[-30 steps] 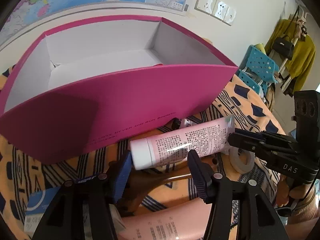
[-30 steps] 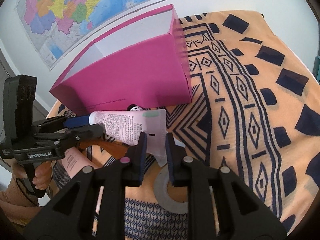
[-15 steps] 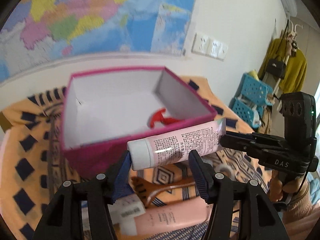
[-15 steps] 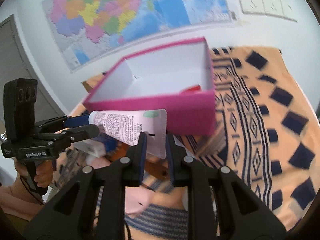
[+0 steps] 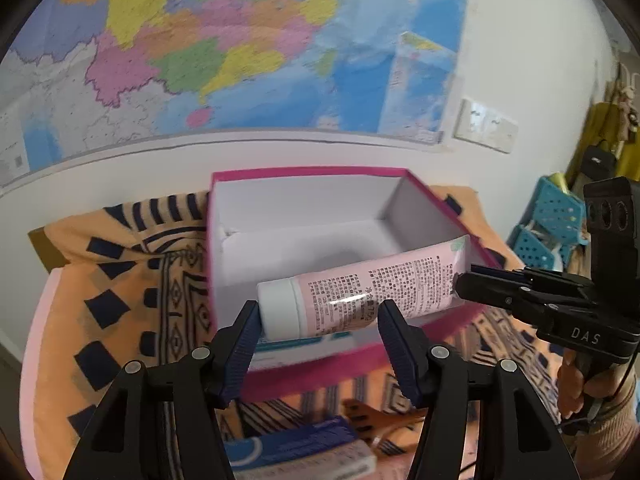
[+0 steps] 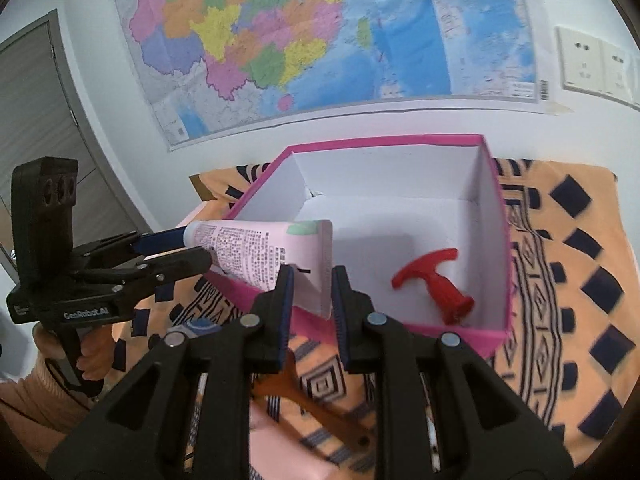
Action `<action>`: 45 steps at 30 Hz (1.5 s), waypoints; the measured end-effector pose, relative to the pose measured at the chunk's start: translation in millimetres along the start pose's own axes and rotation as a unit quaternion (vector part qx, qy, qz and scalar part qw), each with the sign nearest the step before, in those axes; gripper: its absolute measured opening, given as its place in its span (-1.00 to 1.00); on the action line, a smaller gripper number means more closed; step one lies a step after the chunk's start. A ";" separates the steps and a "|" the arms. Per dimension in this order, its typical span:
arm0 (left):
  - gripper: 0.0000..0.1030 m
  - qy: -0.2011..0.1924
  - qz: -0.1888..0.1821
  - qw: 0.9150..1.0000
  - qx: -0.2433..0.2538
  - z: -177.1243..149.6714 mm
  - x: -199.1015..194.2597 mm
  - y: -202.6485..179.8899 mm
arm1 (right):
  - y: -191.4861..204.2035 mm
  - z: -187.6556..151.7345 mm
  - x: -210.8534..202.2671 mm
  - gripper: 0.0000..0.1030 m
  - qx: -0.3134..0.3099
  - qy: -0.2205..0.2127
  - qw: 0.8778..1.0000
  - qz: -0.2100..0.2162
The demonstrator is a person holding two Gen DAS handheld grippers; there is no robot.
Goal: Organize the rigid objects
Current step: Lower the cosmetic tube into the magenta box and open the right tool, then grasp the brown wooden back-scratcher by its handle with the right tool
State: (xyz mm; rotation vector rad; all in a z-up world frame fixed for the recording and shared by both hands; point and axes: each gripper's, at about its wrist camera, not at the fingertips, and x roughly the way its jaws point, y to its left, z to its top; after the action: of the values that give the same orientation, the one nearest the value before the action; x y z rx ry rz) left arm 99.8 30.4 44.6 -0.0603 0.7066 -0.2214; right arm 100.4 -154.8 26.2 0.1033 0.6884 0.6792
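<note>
A pink tube (image 5: 368,292) with a white cap is held level above the pink box's (image 6: 504,280) near edge. A red T-shaped piece (image 6: 434,282) lies near the box's right wall.

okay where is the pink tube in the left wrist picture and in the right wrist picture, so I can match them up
Left wrist view: the pink tube lies across the lower middle, white cap at the left, between the left gripper fingers.
Right wrist view: the pink tube is left of centre, its flat crimped end in the right gripper.
Shared landmark: the magenta box behind the tube.

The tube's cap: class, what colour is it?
White, on the pink tube; the cap shows best in the left wrist view.
</note>
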 end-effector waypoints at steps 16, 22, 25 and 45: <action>0.17 0.043 0.041 0.998 -0.007 -2.3 31.2 13.7 | -21.5 7.4 69.8 -0.54 0.035 0.081 0.996 0.009; 0.17 0.029 0.059 0.998 -0.001 -2.0 25.0 9.9 | -24.5 7.5 79.3 -0.53 0.034 0.096 0.995 -0.012; 0.17 0.019 0.058 0.998 0.005 -3.6 19.1 6.1 | -24.0 5.1 73.0 -0.52 0.030 0.087 0.996 -0.015; 0.20 0.038 -0.070 0.994 0.081 -64.7 2.4 -57.8 | -1.3 -75.4 21.0 -0.52 -0.053 0.114 0.992 0.026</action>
State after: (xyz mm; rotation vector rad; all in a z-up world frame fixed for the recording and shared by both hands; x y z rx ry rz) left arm 49.0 -25.2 1.4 0.0539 0.7583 -0.4172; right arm 66.5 -152.7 -44.3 -0.0555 0.8696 0.7829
